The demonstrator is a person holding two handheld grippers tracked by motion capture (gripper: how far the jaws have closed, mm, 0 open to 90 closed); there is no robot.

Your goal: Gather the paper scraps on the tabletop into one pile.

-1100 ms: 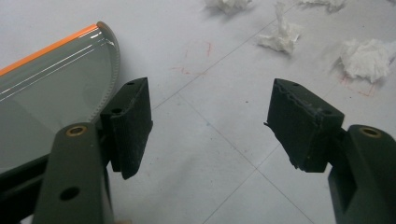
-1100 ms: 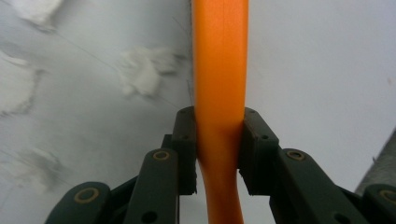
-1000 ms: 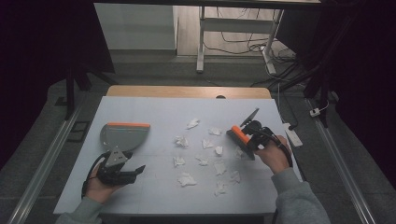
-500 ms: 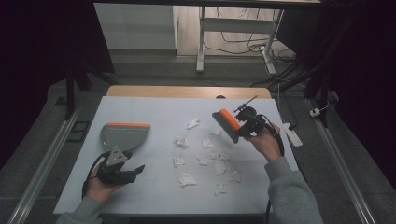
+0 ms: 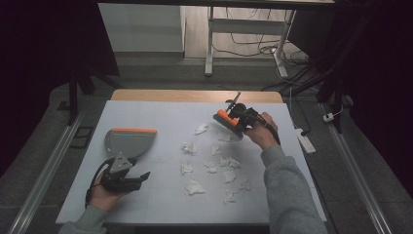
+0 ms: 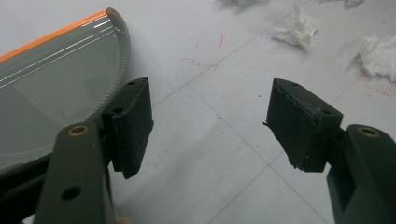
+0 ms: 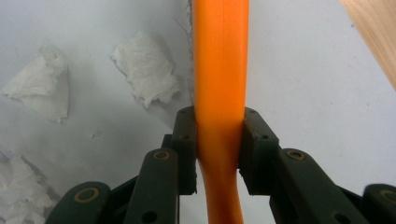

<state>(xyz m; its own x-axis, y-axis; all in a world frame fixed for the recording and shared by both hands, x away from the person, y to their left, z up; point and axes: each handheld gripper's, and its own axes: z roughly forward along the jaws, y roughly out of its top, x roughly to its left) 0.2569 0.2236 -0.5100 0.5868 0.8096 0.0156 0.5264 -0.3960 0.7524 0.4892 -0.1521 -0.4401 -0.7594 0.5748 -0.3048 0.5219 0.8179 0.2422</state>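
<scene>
A pale grey worktop [image 5: 160, 122] with a wooden far edge takes up the middle of the high view. At middle left of that frame a grey plastic dustpan with an orange lip [image 5: 130, 141] is laid flat, just above the left gripper [image 5: 127, 179]. Its fingers [image 6: 132, 123] are spread wide apart with nothing between them, the dustpan's rim being seen right beside one of them in the left gripper view. Up at centre right, an orange-backed hand brush [image 5: 227, 122] is held by the right gripper [image 5: 242, 118], fingers [image 7: 184, 140] clamped tight on the orange handle [image 7: 220, 84]. Small crumpled white paper scraps [image 5: 194, 187] are scattered across the centre of the worktop, a couple just below the brush.
</scene>
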